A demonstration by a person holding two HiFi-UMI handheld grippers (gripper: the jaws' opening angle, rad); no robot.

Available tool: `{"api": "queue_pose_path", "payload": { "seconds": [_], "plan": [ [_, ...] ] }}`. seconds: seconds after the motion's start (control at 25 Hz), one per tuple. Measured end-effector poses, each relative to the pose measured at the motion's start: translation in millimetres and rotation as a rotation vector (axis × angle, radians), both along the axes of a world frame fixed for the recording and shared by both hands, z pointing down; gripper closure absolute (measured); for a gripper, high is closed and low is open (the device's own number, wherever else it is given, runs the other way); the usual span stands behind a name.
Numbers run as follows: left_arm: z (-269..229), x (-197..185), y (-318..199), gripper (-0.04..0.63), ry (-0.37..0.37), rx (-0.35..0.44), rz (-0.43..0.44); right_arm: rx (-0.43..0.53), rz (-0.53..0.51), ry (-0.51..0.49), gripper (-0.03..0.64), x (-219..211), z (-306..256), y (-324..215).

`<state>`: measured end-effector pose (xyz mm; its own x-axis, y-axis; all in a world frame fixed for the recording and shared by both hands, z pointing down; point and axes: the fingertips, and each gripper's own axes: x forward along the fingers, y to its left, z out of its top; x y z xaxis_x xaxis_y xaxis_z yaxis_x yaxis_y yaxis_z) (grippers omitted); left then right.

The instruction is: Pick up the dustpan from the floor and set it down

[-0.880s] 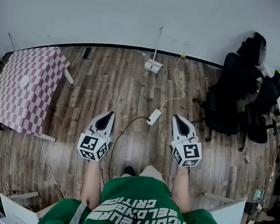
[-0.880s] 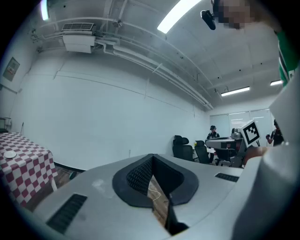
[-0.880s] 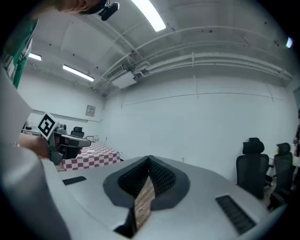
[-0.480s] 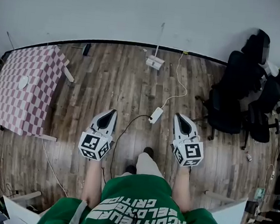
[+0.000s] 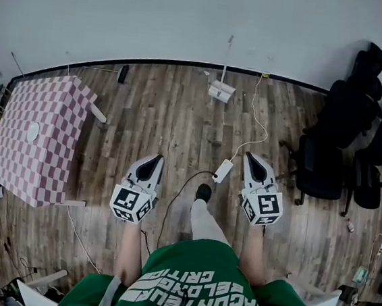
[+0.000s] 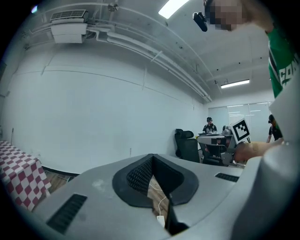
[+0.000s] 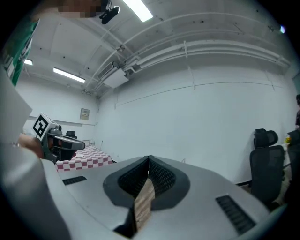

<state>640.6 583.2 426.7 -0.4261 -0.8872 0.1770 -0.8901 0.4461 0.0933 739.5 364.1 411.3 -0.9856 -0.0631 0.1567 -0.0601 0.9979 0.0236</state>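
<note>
The dustpan (image 5: 221,91) is white, with a thin upright handle, and stands on the wooden floor by the far wall in the head view. Both grippers are held level at waist height, well short of it. My left gripper (image 5: 155,160) is shut, its dark pads meeting at the tip (image 6: 151,157) with nothing between them. My right gripper (image 5: 253,157) is also shut and empty (image 7: 148,159). The dustpan does not show clearly in either gripper view.
A pink checkered table (image 5: 33,132) stands at the left. A white power strip (image 5: 223,171) with a white cable and a black cable lies on the floor between the grippers. Black office chairs (image 5: 340,151) crowd the right. The person's shoe (image 5: 203,192) is stepping forward.
The person has stepped forward, one shoe now ahead between the grippers. The dustpan and the wall sit a little closer. Both grippers stay shut and level.
</note>
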Motion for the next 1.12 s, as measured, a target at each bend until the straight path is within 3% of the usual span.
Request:
{"api": "queue_pose_path", "payload": {
  "seconds": [0.28,0.64,0.96,1.12],
  "plan": [
    [-10,-100,-81,0.598,-0.032,-0.079,0.029,-0.044,-0.007,-0.006,0.607,-108,3,-76],
    [-1,-187,-166,0.598,-0.041,-0.138,0.049,-0.102,-0.01,-0.021,0.606,-207,9,-157],
    [0,-239,-203,0.598,-0.031,-0.128,0.046,-0.103,-0.021,-0.009,0.607,-264,9,-191],
    [4,-271,-215,0.598,0.007,-0.103,0.032,-0.071,-0.03,0.021,0.607,-293,17,-197]
  ]
}}
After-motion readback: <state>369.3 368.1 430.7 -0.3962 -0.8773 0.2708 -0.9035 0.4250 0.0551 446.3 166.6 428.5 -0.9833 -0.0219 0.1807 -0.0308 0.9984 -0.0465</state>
